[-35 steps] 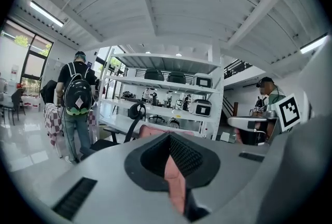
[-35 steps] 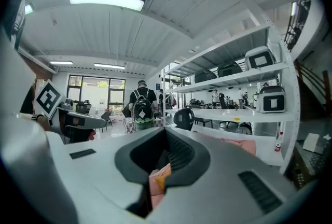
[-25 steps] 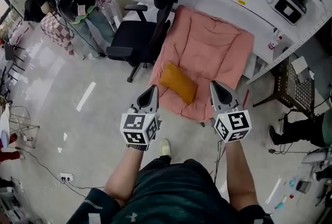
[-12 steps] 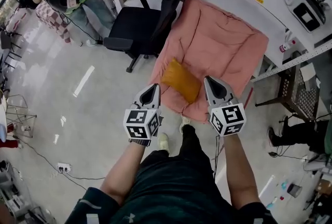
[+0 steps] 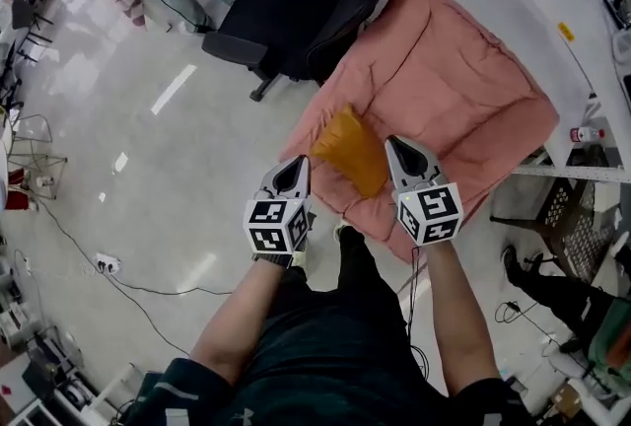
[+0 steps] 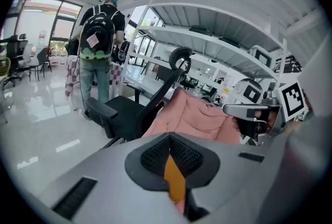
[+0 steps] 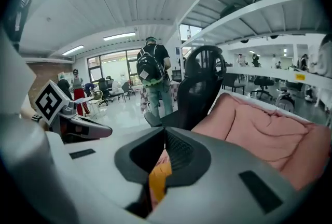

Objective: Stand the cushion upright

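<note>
Both grippers have advanced toward the cushion (image 5: 350, 150) and dropped lower since the earlier head view. There they hung over the bare floor (image 5: 148, 168), short of the pink quilt (image 5: 454, 89). Now their tips reach its near edge.

- Left gripper (image 5: 297, 172): jaws closed, nothing between them. Its tip sits just beside the cushion's near-left side. Contact cannot be confirmed.
- Right gripper (image 5: 397, 153): jaws closed and empty. Its tip sits just beside the cushion's near-right side, over the quilt.
- Cushion: orange, lying flat on the near-left part of the quilt, between the two tips. Each gripper view shows it only as an orange strip past the closed jaws (image 6: 175, 179) (image 7: 158, 179).

Meaning for the task: the approach appears nearly complete, but standing the cushion up has not begun. The closed jaws suggest two options, either opening to pinch an edge or pushing and levering with closed tips.

Differences from the earlier frame:
- The cushion keeps the same place and flat pose on the quilt.
- The office chair (image 5: 296, 15) now sits higher in the head view, because the person has stepped closer.
- The bystander with the backpack is now nearly out of the head view.
</note>
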`<move>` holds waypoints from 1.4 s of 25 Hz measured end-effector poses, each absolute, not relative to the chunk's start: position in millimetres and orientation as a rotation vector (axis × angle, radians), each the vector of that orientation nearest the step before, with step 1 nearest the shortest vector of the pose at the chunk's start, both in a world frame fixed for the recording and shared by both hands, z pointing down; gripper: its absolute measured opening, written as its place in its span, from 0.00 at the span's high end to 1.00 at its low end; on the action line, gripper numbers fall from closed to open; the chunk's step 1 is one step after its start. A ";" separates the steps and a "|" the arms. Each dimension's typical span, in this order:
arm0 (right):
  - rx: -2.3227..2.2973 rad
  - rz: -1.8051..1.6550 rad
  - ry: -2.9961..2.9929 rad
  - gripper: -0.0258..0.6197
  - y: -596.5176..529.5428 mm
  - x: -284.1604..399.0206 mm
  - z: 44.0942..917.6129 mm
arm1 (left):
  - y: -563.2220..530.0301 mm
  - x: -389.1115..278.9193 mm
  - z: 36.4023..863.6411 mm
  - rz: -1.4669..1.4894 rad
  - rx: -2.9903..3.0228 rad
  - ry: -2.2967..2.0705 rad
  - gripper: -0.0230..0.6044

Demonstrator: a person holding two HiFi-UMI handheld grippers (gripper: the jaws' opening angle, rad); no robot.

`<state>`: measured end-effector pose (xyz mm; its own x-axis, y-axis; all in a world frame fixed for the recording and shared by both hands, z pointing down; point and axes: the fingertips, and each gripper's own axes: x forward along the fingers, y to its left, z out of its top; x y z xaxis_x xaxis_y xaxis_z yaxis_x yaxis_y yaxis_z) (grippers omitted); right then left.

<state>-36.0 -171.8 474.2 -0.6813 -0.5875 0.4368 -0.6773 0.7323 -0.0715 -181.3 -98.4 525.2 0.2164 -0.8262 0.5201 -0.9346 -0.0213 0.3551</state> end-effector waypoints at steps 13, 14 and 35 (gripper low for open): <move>0.673 0.415 -2.429 0.95 -227.7 -61.0 630.5 | -108.6 -195.1 670.8 0.135 1.343 -1.703 0.95; 0.659 0.415 -2.424 0.95 -231.0 -63.9 638.2 | -109.4 -196.7 678.0 0.124 1.316 -1.706 0.95; 0.441 0.512 -2.224 0.82 -250.3 -82.8 775.6 | -126.8 -189.9 779.0 -0.079 1.005 -1.635 0.78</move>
